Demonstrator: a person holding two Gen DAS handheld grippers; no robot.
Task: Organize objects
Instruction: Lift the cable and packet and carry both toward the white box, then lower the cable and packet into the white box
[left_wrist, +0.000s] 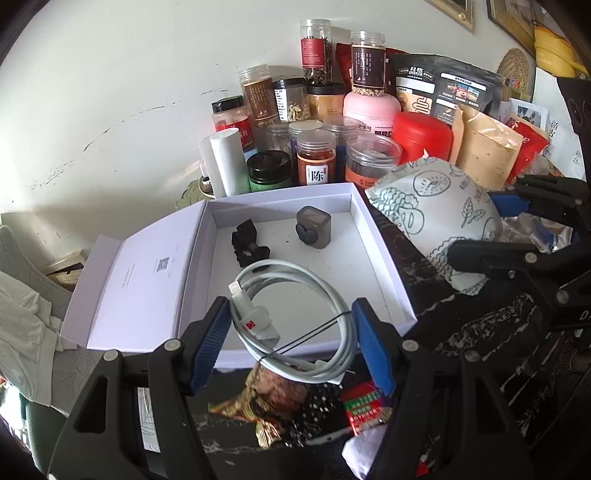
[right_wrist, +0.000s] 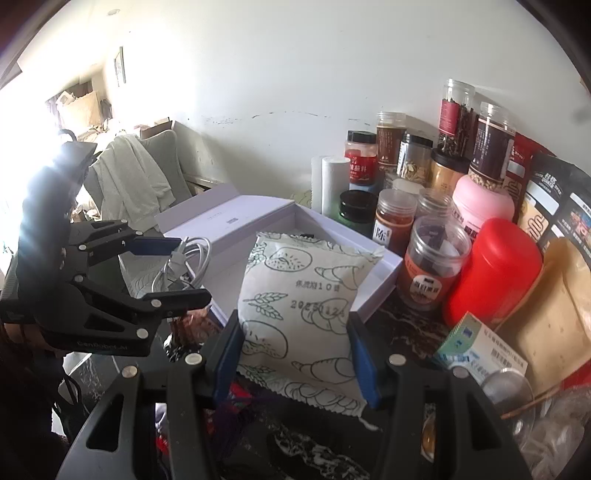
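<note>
An open white box (left_wrist: 384, 266) lies on the dark table with its lid (left_wrist: 140, 280) folded out left. Inside lie a black clip (left_wrist: 249, 242) and a small grey cube (left_wrist: 313, 227). My left gripper (left_wrist: 291, 336) is shut on a coiled white cable (left_wrist: 299, 317) over the box's near edge; it also shows in the right wrist view (right_wrist: 173, 266). My right gripper (right_wrist: 293, 350) is shut on a white printed snack pouch (right_wrist: 303, 306) above the box's right side (right_wrist: 384, 273); the pouch shows in the left wrist view (left_wrist: 432, 214).
Many jars (left_wrist: 316, 162), a red canister (left_wrist: 423, 136), a pink bottle (left_wrist: 371, 107) and food bags (left_wrist: 443, 88) crowd the wall behind the box. Candy wrappers (left_wrist: 273, 398) lie near the table's front. A medicine box (right_wrist: 480, 347) sits at right. A chair with cloth (right_wrist: 133, 181) stands left.
</note>
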